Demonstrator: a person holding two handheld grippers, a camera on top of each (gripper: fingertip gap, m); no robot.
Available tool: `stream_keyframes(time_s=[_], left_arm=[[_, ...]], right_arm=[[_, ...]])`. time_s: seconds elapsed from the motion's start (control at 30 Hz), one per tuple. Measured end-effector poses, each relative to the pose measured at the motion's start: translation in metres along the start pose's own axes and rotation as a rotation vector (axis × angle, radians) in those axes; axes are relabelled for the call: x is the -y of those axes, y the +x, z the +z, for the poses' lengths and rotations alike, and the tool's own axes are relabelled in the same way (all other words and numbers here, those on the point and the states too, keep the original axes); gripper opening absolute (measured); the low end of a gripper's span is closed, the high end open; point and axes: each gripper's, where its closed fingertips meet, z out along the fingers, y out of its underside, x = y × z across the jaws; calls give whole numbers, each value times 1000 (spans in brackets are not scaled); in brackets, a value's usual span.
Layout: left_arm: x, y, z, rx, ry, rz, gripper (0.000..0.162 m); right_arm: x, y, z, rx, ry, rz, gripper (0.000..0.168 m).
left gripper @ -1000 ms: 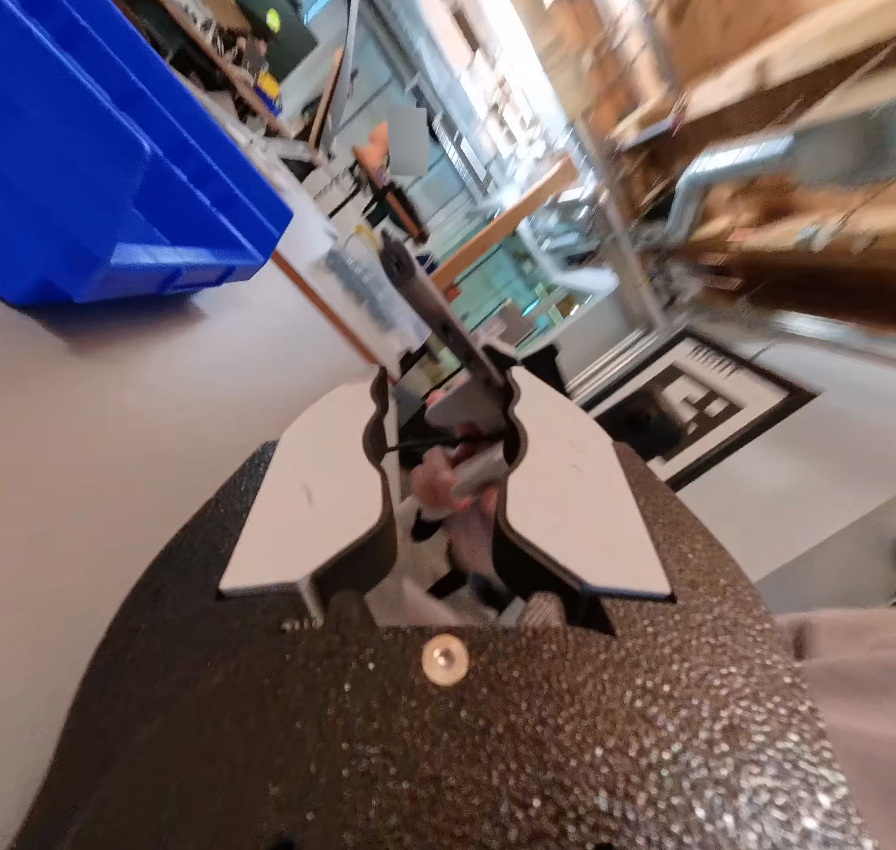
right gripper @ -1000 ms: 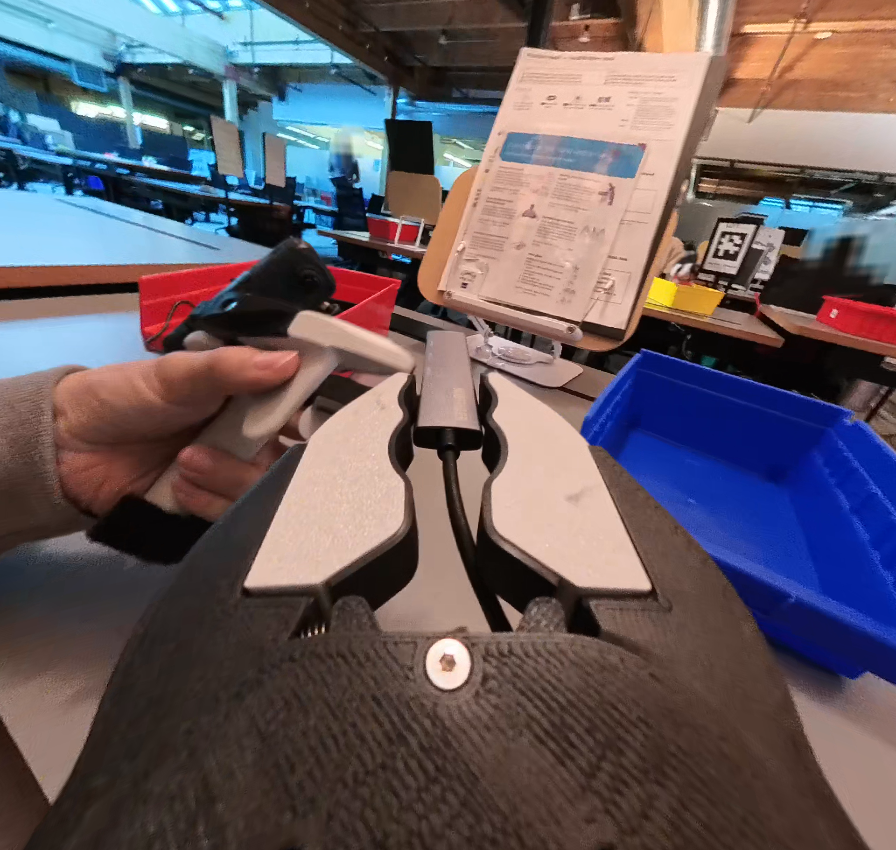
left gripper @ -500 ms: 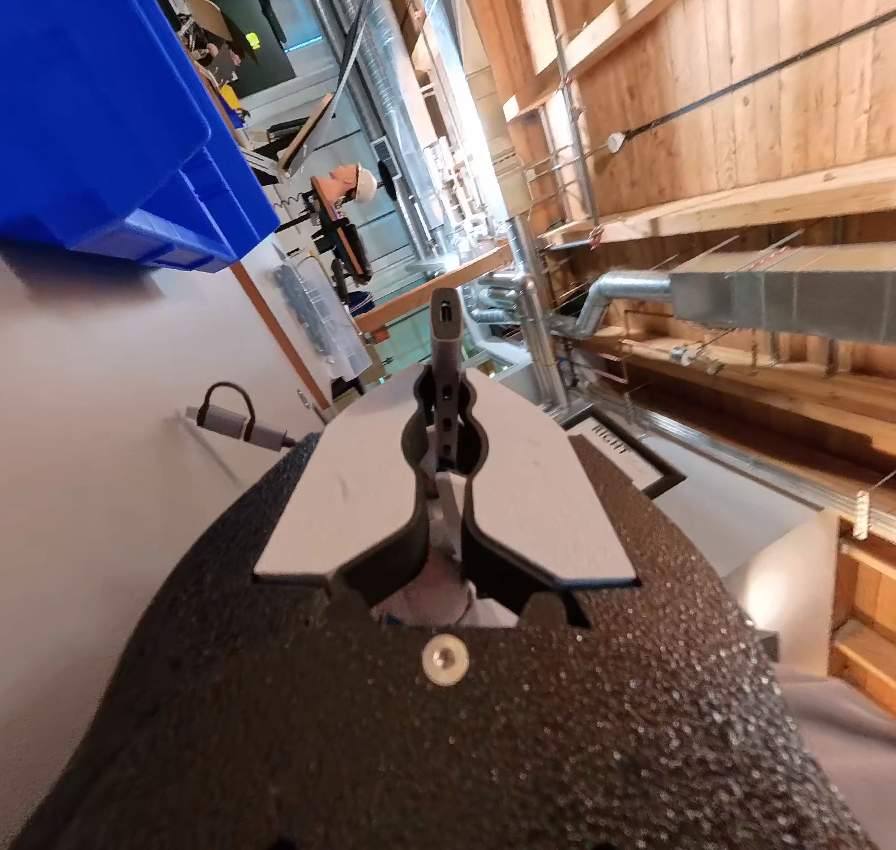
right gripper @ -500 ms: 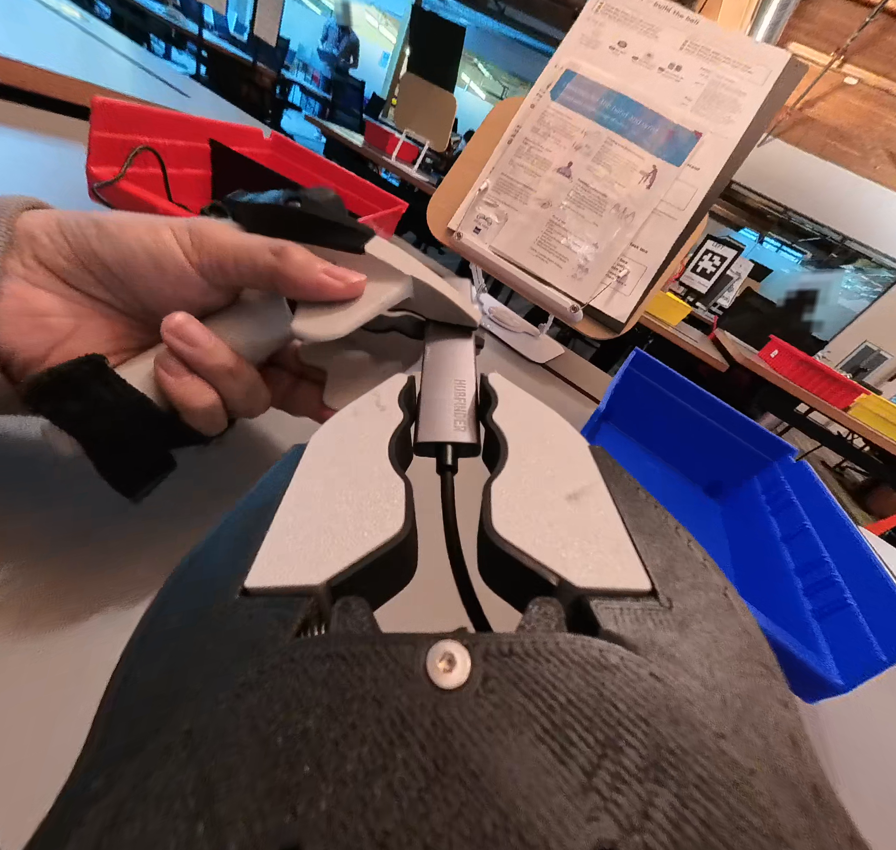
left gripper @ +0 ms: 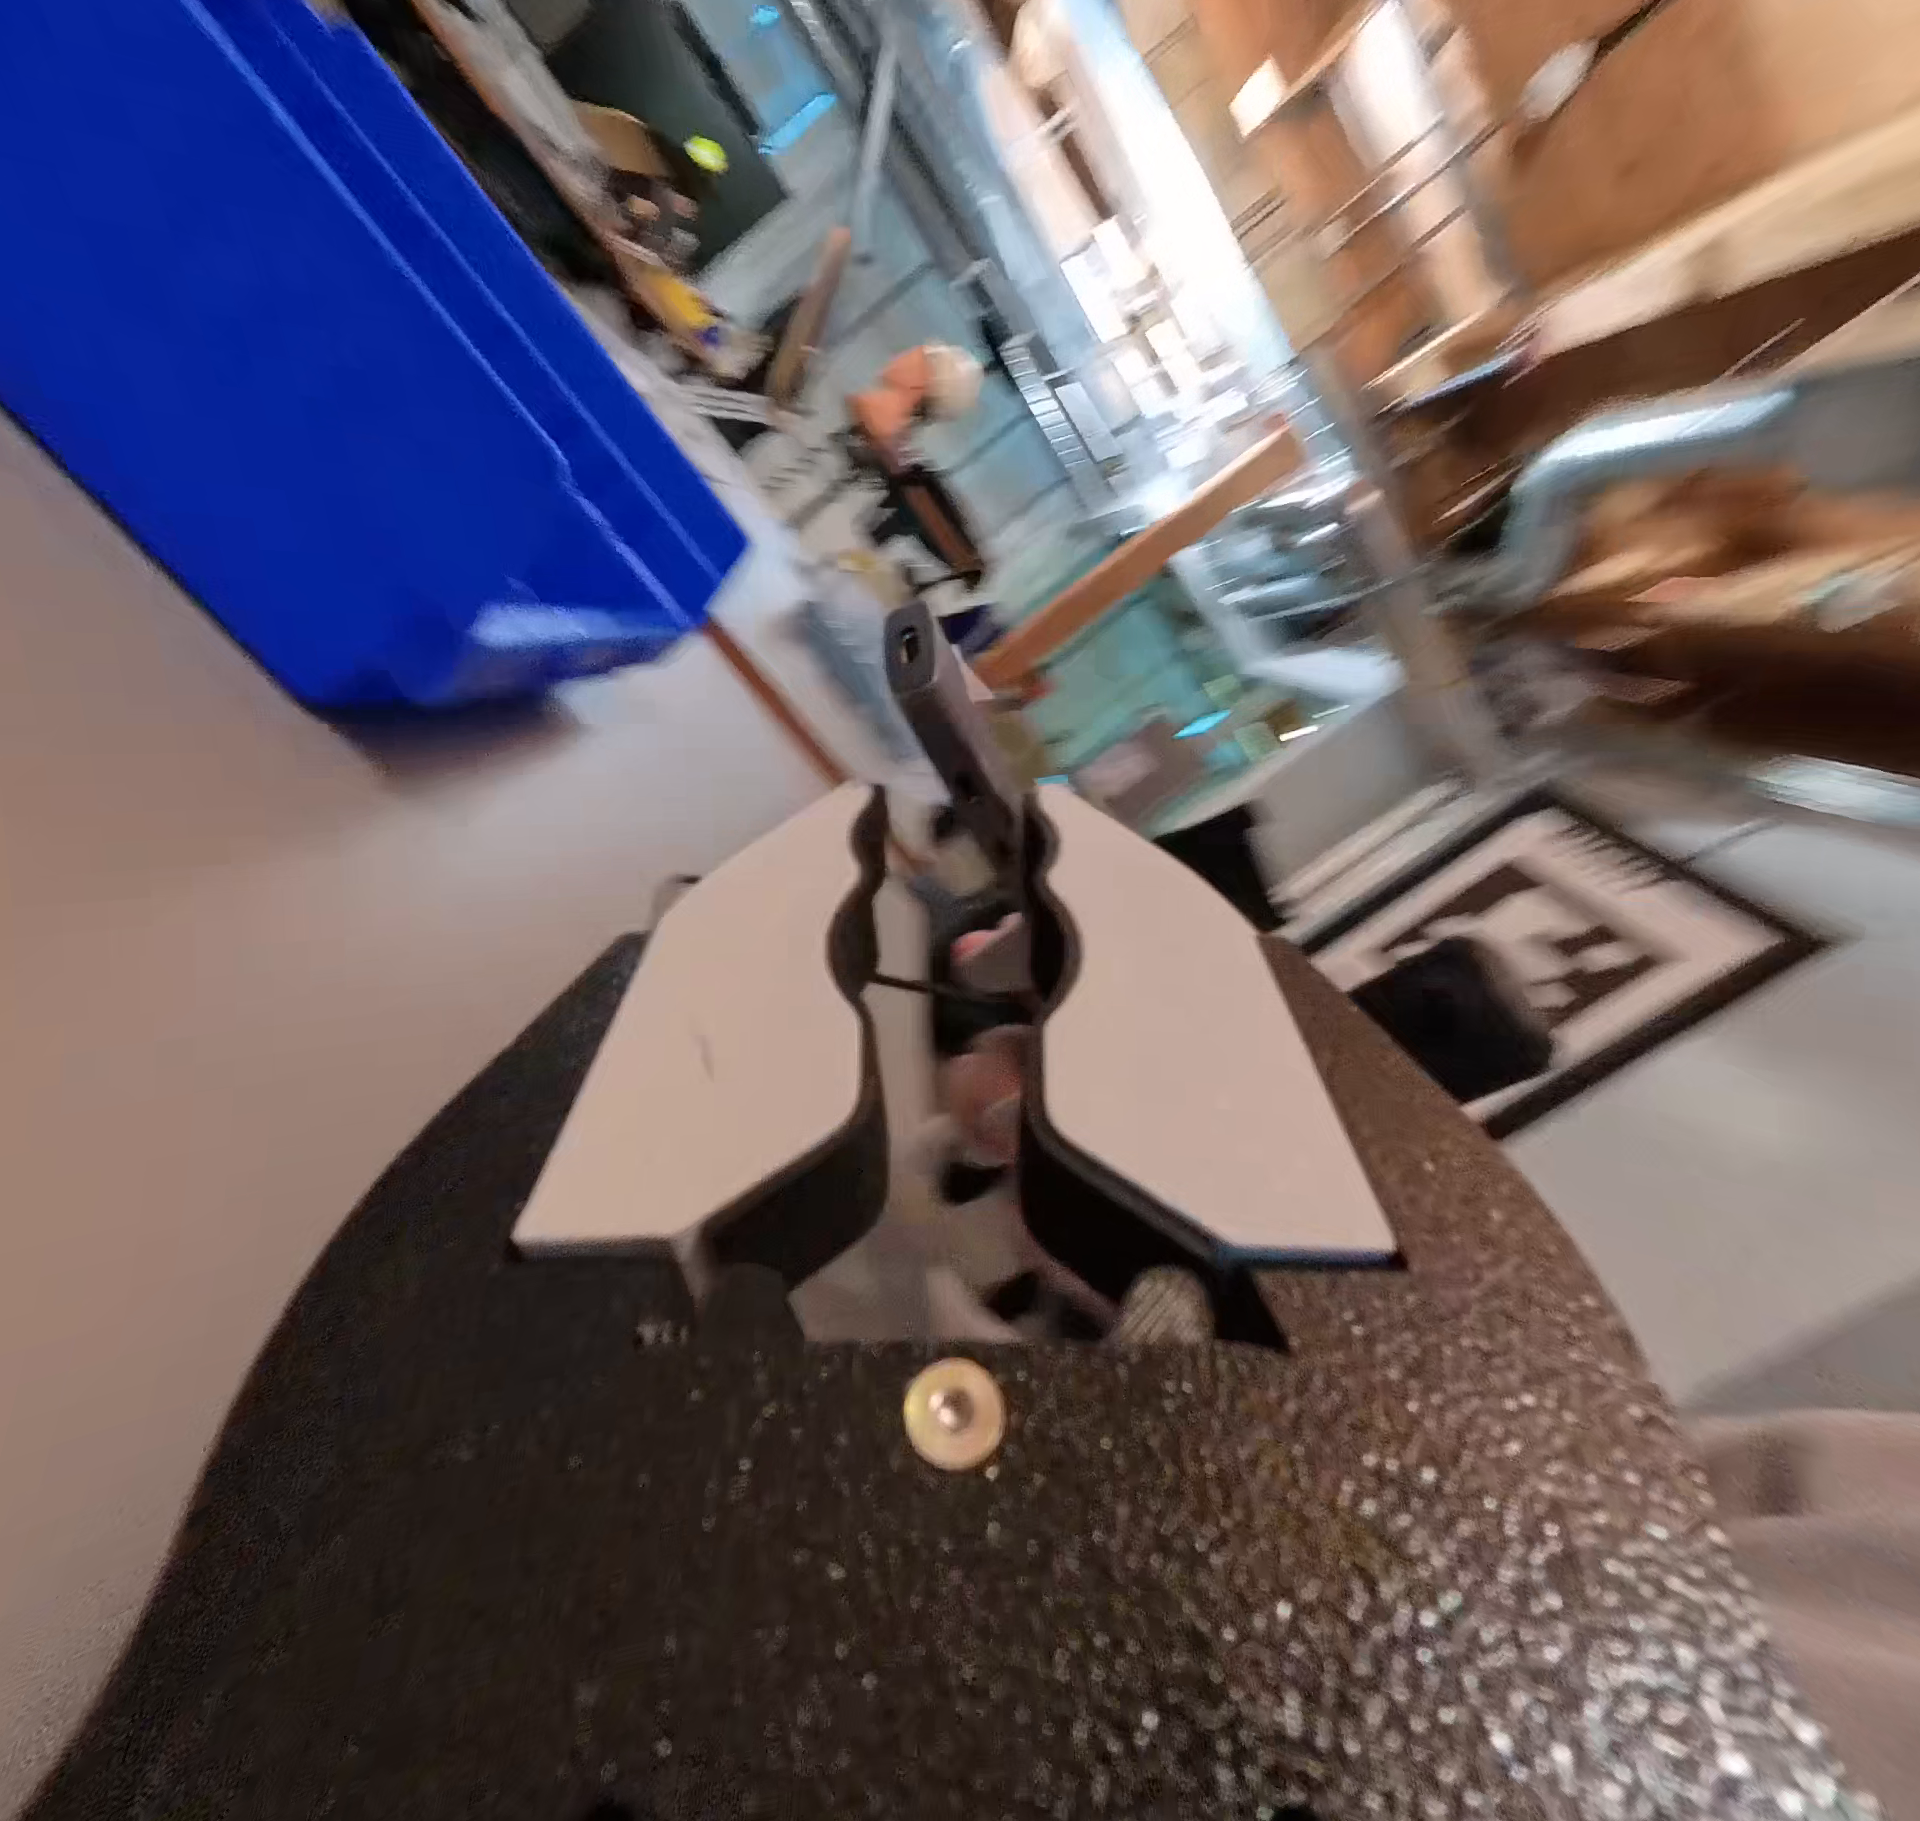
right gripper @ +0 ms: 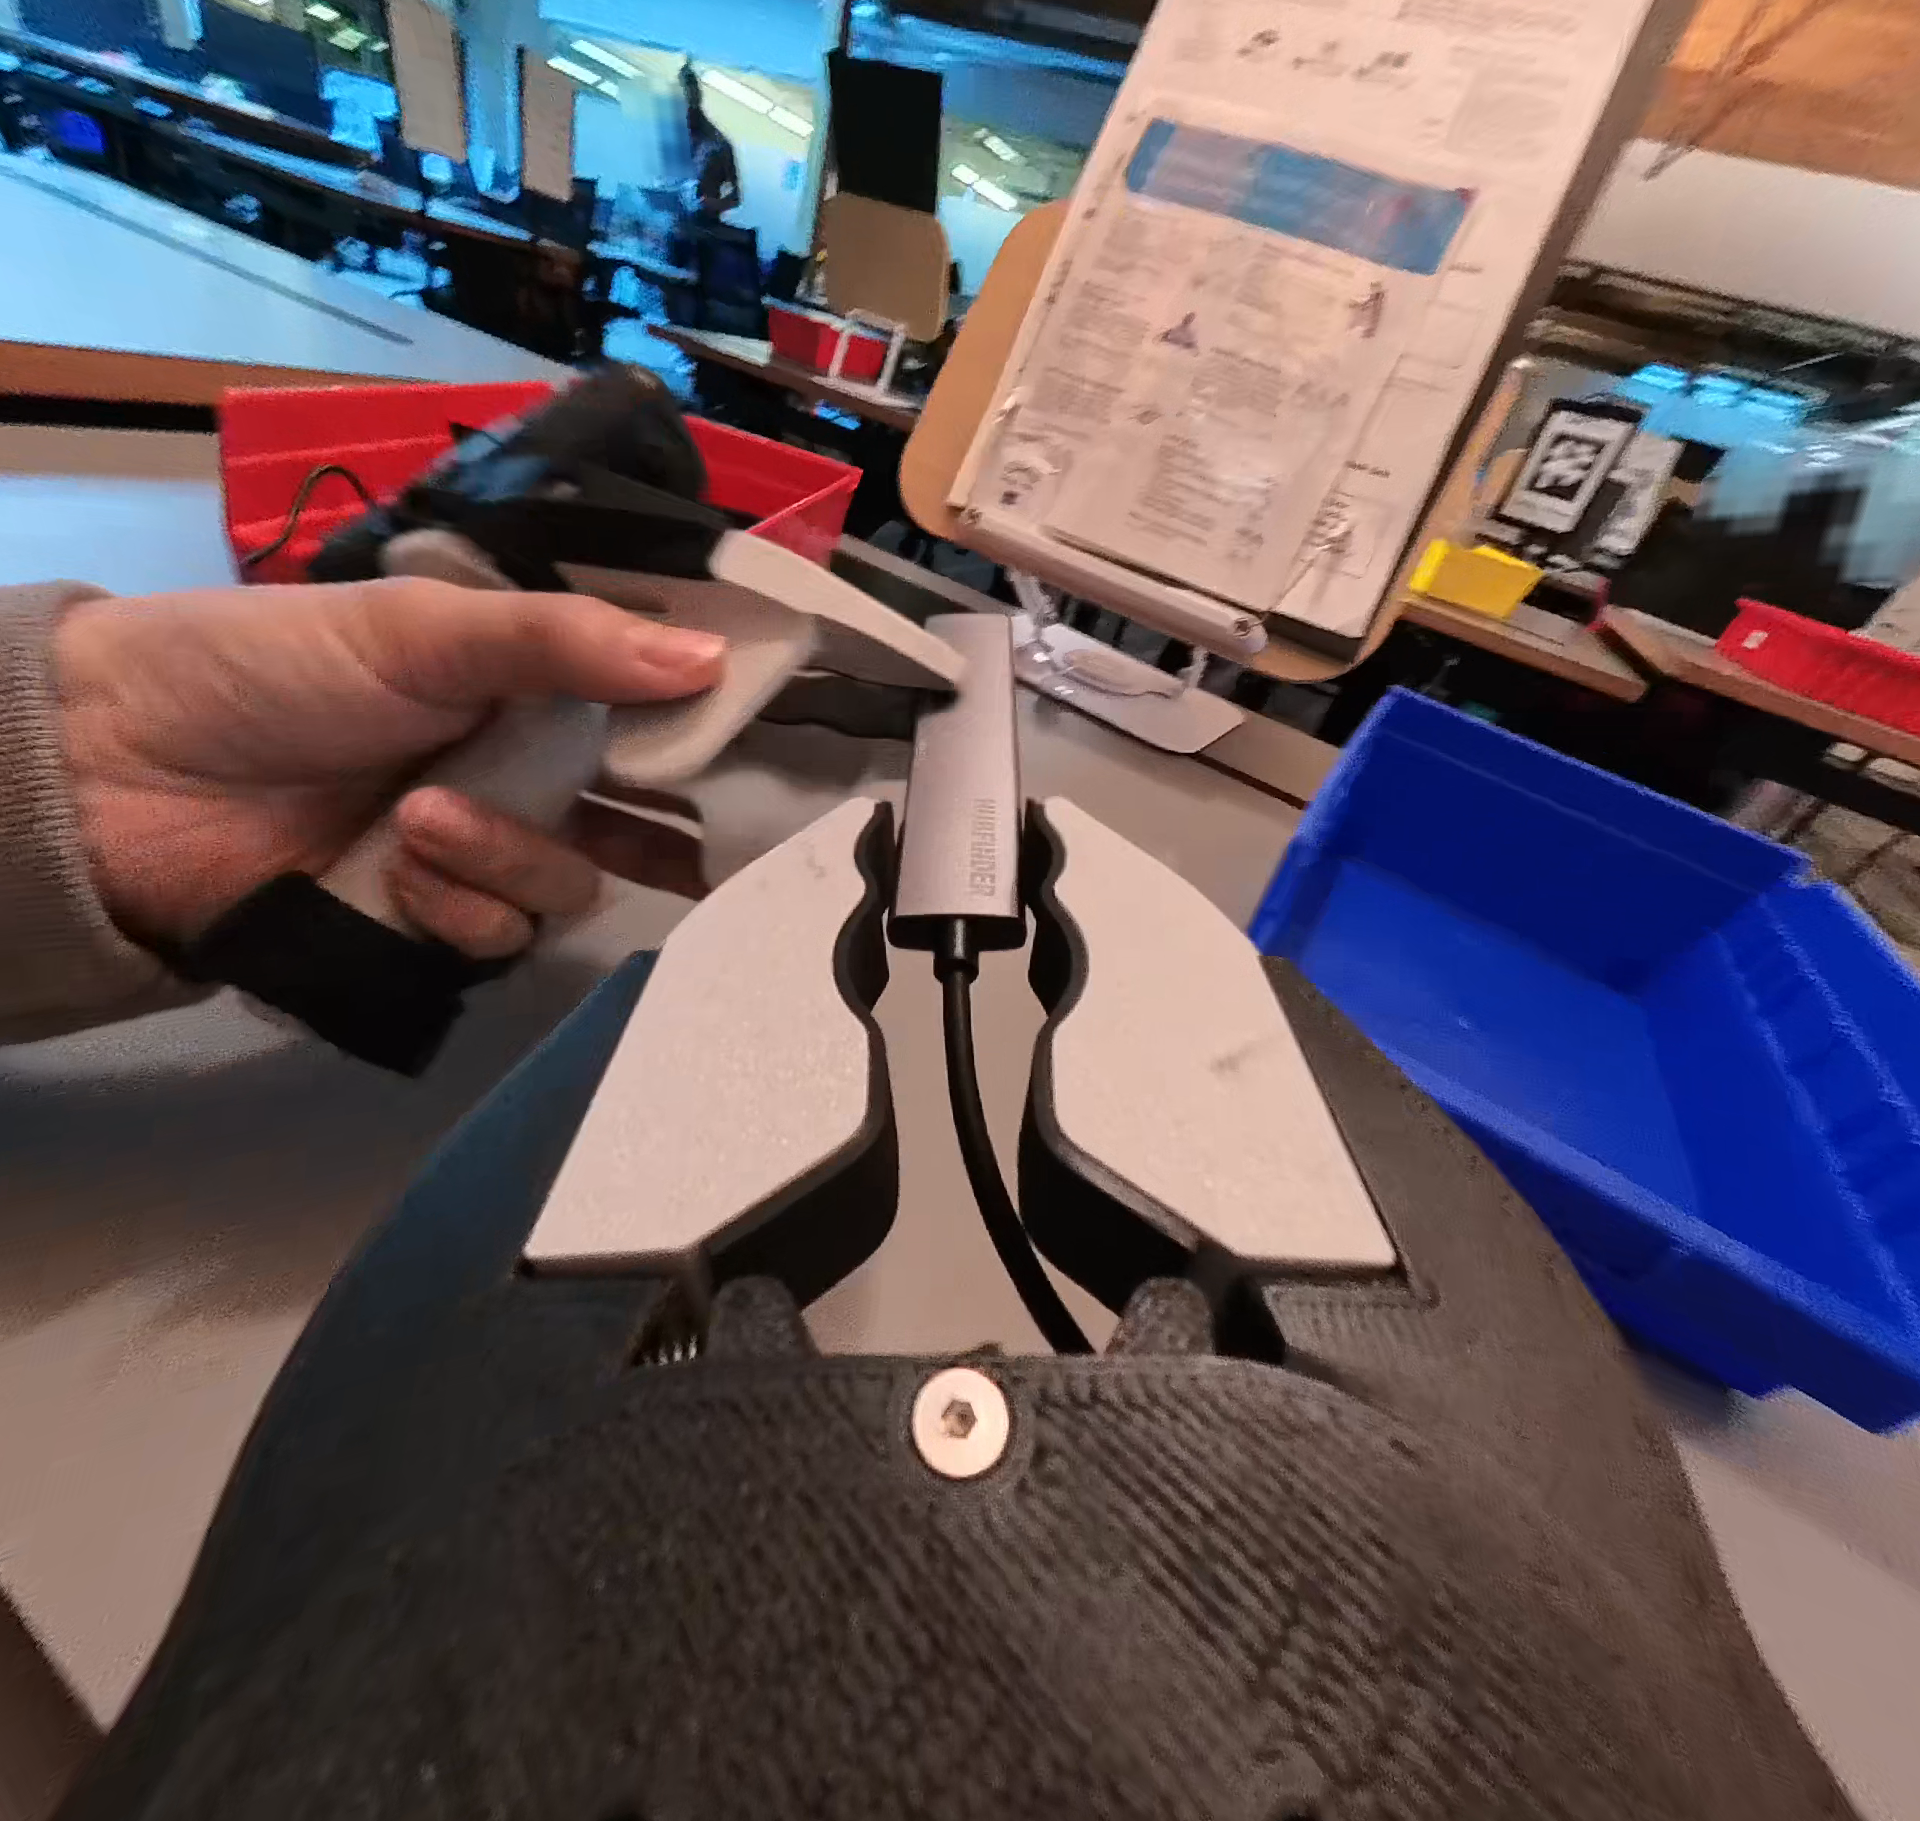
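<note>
My right gripper (right gripper: 958, 810) is shut on a grey USB hub (right gripper: 956, 867), and the hub's black cable (right gripper: 971, 1096) runs back between the jaws. A hand (right gripper: 312, 732) holds my left gripper at the left, and its fingers (right gripper: 831, 608) touch the hub's far end. In the blurred left wrist view, the hub (left gripper: 935, 701) pokes out past my left gripper (left gripper: 951, 815). Its jaws stand wider than the hub, which leans against the right finger.
A blue bin (right gripper: 1507, 784) stands to the right on the grey table (right gripper: 156, 1252); it also shows at the left of the left wrist view (left gripper: 260, 369). A red bin (right gripper: 343, 441) sits behind the hand. A document stand (right gripper: 1299, 265) rises behind the hub. A black-and-white marker board (left gripper: 1507, 982) lies on the table.
Half a second ago my left gripper was closed on the hub's far end; now its jaws have spread apart again. My right gripper has kept its hold on the hub and tilted a little.
</note>
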Motion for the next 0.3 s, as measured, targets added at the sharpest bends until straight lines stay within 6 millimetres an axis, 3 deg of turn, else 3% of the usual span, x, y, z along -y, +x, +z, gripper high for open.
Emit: stream_keyframes(time_s=[0.07,0.13,0.23,0.3], left_arm=[[15,0,-12,154,-22,271,29],[39,-1,-37,365,-57,554,35],[74,-1,-94,698,-177,877,40],[82,-10,-146,902,-360,960,42]], right_arm=[[5,16,-7,-59,27,12,24],[8,30,-14,-80,33,38,24],[12,43,-24,-98,59,47,24],[11,49,-27,-113,55,38,24]])
